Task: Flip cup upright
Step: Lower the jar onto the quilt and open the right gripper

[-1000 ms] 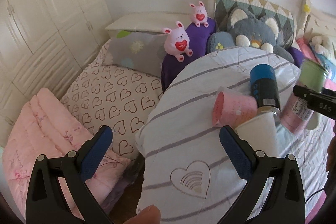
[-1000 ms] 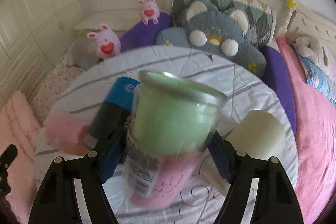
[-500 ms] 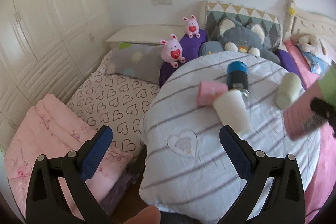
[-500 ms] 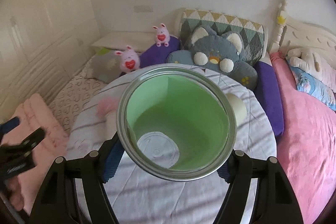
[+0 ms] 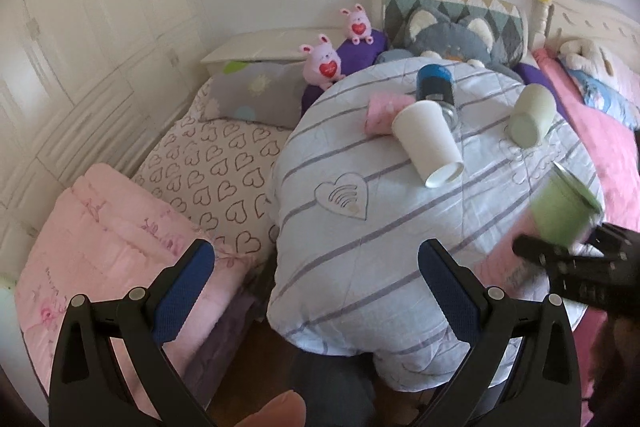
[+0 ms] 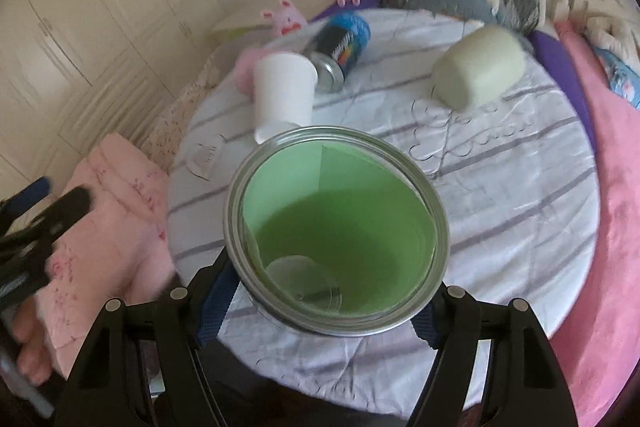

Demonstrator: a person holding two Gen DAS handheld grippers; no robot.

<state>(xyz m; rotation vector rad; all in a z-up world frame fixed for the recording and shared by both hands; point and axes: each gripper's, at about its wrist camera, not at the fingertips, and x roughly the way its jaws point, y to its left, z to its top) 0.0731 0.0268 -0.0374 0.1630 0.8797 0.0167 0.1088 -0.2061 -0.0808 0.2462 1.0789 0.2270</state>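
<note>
A round table [image 5: 360,267] draped in a white quilted cloth with grey stripes stands beside a bed. The right gripper [image 6: 320,299] pinches a clear glass cup with a green and pink paper sleeve and a metal rim [image 6: 338,231] between its blue-padded fingers [image 6: 214,307]. The cup's open mouth faces the right wrist camera, over the table's near edge. From the left wrist camera, the same cup [image 5: 560,215] appears blurred at the table's right side, tilted, mouth up and to the right.

The left gripper [image 5: 316,287] hangs at the table's near edge, fingers spread wide apart, holding nothing.

Further back on the cloth lie a white paper cup [image 5: 428,143] on its side, touching a pink cup [image 5: 382,109] and a dark can with a blue end [image 5: 436,85]. A pale green mug [image 5: 530,115] lies on its side, well apart to the right.
</note>
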